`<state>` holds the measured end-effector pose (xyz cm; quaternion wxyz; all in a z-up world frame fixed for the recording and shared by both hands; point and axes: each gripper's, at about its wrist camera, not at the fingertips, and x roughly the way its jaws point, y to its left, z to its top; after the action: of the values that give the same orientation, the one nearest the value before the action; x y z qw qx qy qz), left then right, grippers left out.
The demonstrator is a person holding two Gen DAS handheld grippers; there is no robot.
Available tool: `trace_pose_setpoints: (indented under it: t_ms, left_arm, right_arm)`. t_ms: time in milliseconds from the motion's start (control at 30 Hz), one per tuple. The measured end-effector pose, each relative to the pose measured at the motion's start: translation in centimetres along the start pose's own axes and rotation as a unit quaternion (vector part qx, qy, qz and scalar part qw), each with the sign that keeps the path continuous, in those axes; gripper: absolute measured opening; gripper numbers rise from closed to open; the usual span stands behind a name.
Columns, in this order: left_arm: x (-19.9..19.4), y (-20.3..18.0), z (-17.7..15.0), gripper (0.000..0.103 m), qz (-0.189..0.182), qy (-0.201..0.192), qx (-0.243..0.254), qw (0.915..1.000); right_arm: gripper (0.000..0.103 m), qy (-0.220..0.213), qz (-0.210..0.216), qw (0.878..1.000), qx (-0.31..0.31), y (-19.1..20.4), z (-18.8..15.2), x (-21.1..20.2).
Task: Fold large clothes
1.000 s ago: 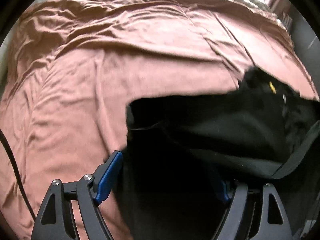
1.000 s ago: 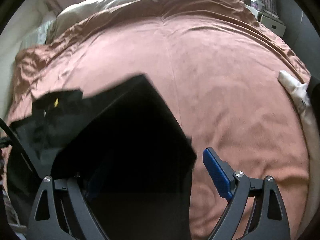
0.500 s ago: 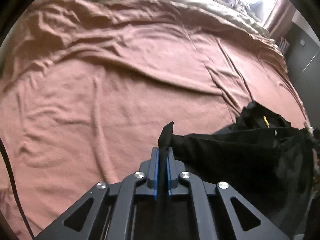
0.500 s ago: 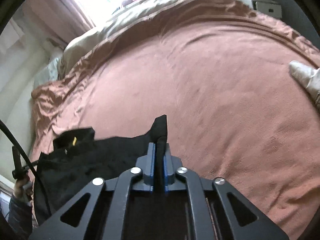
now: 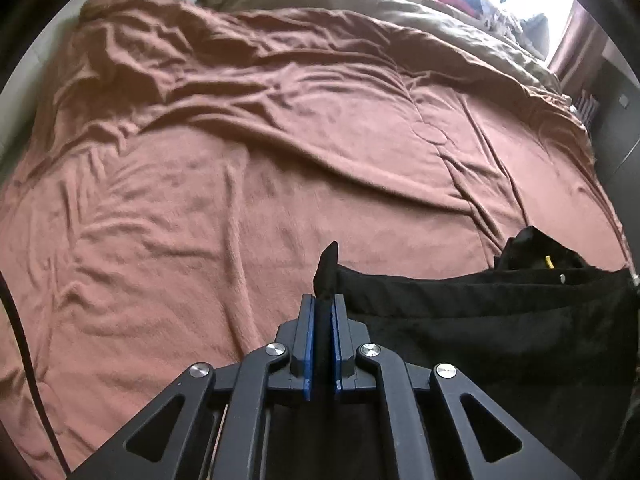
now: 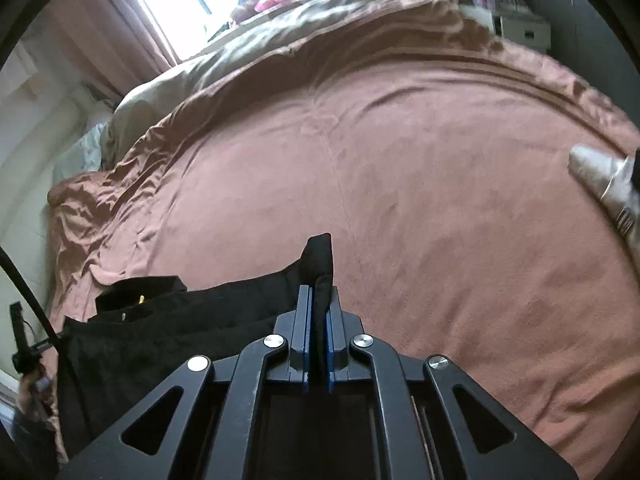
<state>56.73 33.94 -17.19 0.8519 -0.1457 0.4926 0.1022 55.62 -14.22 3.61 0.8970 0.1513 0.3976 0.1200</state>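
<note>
A large black garment (image 5: 480, 320) hangs stretched between my two grippers above a bed with a brown-pink blanket (image 5: 240, 200). My left gripper (image 5: 322, 300) is shut on one corner of it, and a tip of cloth pokes out past the blue pads. The garment runs off to the right in the left wrist view, with a small yellow tag (image 5: 549, 262) near its far end. My right gripper (image 6: 318, 292) is shut on the other corner of the black garment (image 6: 180, 328), which runs off to the left there.
The blanket (image 6: 400, 200) is wrinkled on the left side and smoother on the right. A beige duvet (image 5: 360, 0) lies at the head of the bed. A whitish folded cloth (image 6: 600, 176) lies at the bed's right edge. A cable (image 5: 24, 352) hangs at left.
Both grippers went from open to shut on the garment's corners a second ago. Since then they have lifted it, and the cloth is now pulled taut between them.
</note>
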Motion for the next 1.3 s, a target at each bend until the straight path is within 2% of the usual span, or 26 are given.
trace_pose_setpoints:
  t_ms: [33, 100, 133, 167, 200, 433, 633, 900, 1067, 1233, 1300]
  left_arm:
    - [-0.4, 0.3, -0.1, 0.011, -0.007, -0.003, -0.008, 0.9999]
    - [-1.5, 1.0, -0.4, 0.028, -0.029, -0.011, -0.026, 0.9992]
    - [-2.0, 1.1, -0.5, 0.044, -0.034, -0.014, -0.028, 0.9989]
    - [-2.7, 1.1, -0.7, 0.051, -0.036, -0.021, -0.027, 0.9987]
    - [-3.4, 1.0, -1.0, 0.058, -0.034, -0.028, -0.025, 0.9987]
    - [-7.9, 0.8, -4.0, 0.059, -0.04, -0.04, -0.019, 0.9982]
    - [-10.3, 0.8, -8.3, 0.059, -0.049, -0.036, -0.022, 0.9979]
    - [-13.2, -0.5, -14.7, 0.059, -0.023, -0.045, -0.001, 0.9987]
    - [-13.3, -1.7, -18.3, 0.059, -0.022, -0.028, 0.024, 0.9991]
    - [-12.8, -2.5, -21.4, 0.059, -0.005, -0.009, 0.058, 0.9983]
    - [-12.7, -2.5, -22.3, 0.059, 0.006, -0.013, 0.065, 0.9978]
  right_arm:
    - [0.007, 0.001, 0.0, 1.0, 0.0, -0.1, 0.0, -0.1]
    - [0.032, -0.007, -0.008, 1.0, -0.011, -0.3, -0.6, -1.0]
    - [0.068, -0.008, -0.006, 1.0, -0.012, -0.5, -1.0, -1.5]
    - [0.086, -0.009, -0.004, 1.0, -0.011, -0.6, -0.9, -2.0]
    - [0.086, -0.015, -0.001, 1.0, -0.008, -0.9, -1.2, -2.8]
    - [0.086, -0.04, -0.005, 0.999, -0.017, -0.6, -4.1, -8.9]
    - [0.086, -0.026, -0.015, 0.999, -0.029, -0.6, -7.8, -12.0]
    - [0.086, 0.004, -0.023, 0.999, -0.042, -1.1, -12.3, -14.2]
    - [0.086, 0.023, -0.055, 0.996, -0.063, -1.4, -16.1, -14.7]
    - [0.086, 0.05, -0.113, 0.99, -0.071, -3.2, -19.5, -14.2]
    - [0.086, 0.051, -0.138, 0.987, -0.071, -3.9, -20.4, -14.7]
